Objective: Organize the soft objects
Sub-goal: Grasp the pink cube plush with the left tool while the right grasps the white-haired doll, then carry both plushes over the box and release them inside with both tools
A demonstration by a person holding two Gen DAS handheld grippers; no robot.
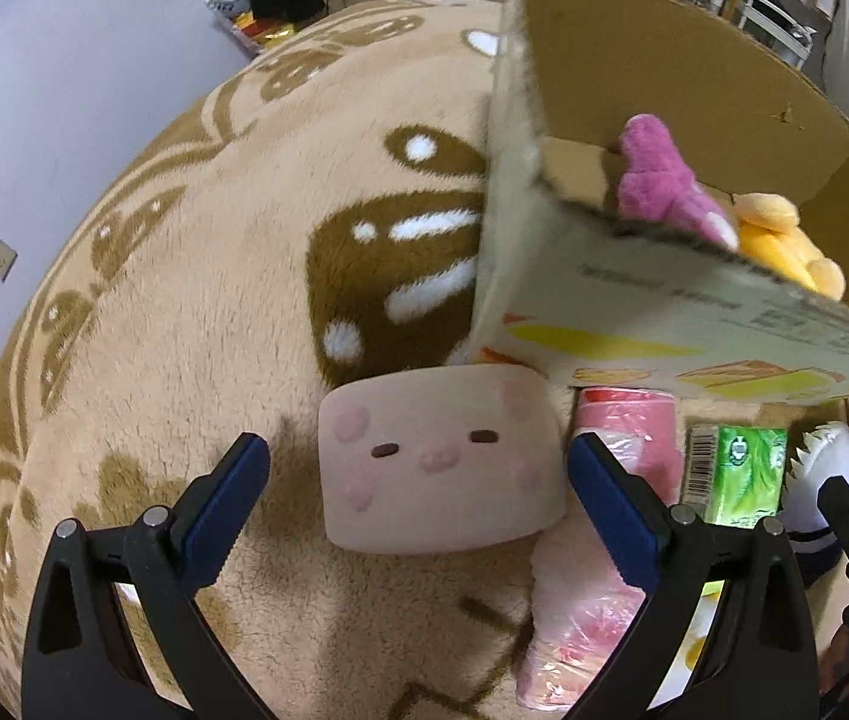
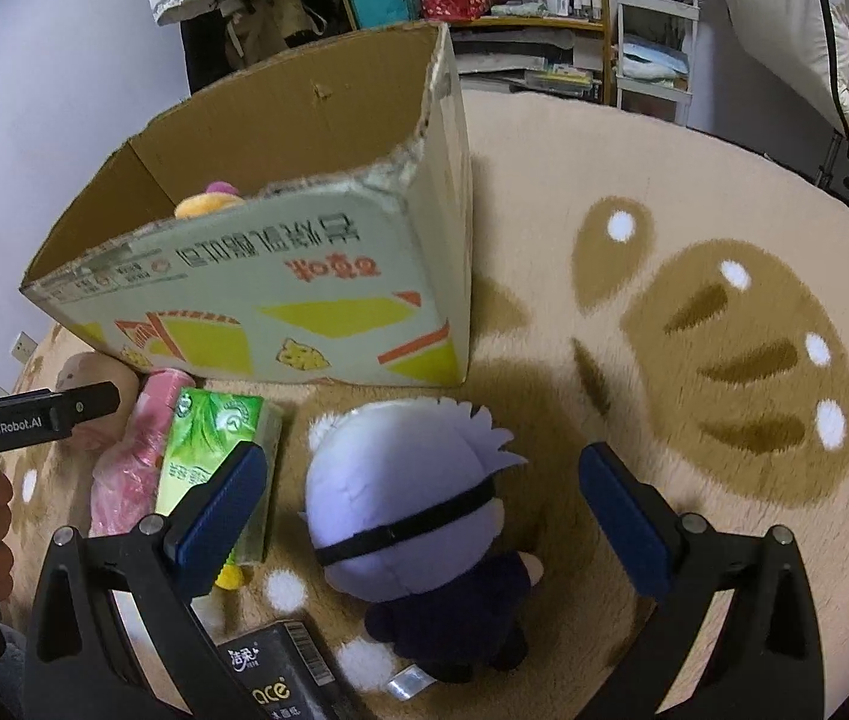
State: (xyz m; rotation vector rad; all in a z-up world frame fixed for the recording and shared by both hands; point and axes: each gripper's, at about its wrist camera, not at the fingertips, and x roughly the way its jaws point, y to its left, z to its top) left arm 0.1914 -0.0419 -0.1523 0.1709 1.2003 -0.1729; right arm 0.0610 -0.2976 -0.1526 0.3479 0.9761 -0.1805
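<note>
Left wrist view: the left hand-held gripper (image 1: 418, 480) hangs low with jaws wide apart, framing the pink pig cushion (image 1: 439, 471) on the rug (image 1: 184, 300) against the cardboard box (image 1: 634, 324), likely for a grasp. The right hand-held gripper (image 2: 424, 495), likewise spread, straddles the white-haired doll (image 2: 406, 492) lying nearby, holding nothing.

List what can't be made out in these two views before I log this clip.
- Cardboard box contents: in both views the near wall hides all but the tops of a purple toy and yellow toy.
- Pink pig cushion: right wrist view shows only a sliver behind the left claw's body.
- Black tissue pack: cut off by the bottom edge, right wrist view.
- Box print: blurred in the left wrist view.
</note>
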